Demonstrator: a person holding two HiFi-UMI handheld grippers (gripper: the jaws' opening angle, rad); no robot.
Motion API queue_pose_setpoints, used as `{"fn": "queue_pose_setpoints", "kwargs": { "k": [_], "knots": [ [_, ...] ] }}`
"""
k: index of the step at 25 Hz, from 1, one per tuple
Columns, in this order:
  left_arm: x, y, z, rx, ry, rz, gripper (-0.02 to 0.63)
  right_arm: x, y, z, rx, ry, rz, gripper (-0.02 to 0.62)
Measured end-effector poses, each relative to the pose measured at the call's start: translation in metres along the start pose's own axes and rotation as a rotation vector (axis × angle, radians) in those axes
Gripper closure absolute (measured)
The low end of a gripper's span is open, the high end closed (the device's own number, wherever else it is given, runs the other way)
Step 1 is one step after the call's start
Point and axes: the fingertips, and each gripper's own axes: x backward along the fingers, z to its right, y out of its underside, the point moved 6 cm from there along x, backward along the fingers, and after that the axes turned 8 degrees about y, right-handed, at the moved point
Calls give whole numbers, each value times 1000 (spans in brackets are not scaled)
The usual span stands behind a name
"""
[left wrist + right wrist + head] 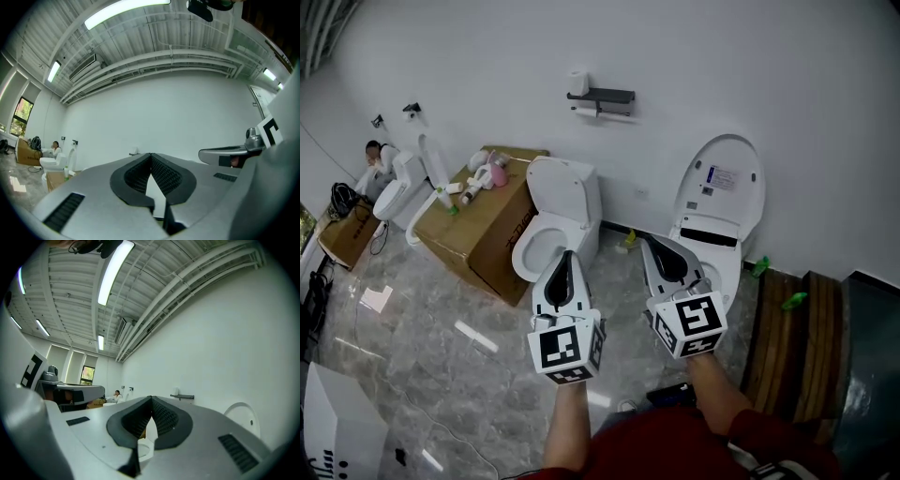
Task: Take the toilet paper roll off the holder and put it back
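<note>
White wall (769,75) bears the holder (602,97), seemingly with toilet paper roll (585,112); left gripper (568,254) and right gripper (646,240) are closed, empty.

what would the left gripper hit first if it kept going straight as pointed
Probably the white wall, just right of the toilet paper holder; the left gripper seems aimed above the open toilet, but depth is unclear.
</note>
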Motion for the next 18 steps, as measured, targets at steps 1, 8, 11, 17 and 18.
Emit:
{"fn": "queue_pose_setpoints", "kwargs": {
  "k": [1, 8, 11, 17, 18],
  "knots": [
    [-8, 2, -6, 1, -1, -5, 591, -9, 2, 1, -1, 3, -2, 588],
    [-77, 23, -34, -7, 9, -15, 591, -81, 19, 22, -11, 17, 2, 588],
    [-117, 26, -45, -17, 1, -1, 591, -119, 24, 40, -14, 13, 8, 588],
    [-215, 29, -58, -18, -17, 10, 591, -204, 23, 91, -26, -11, 42, 588],
    [-234, 28, -60, -17, -18, 8, 591, -220, 23, 100, -26, -12, 47, 588]
  ]
}}
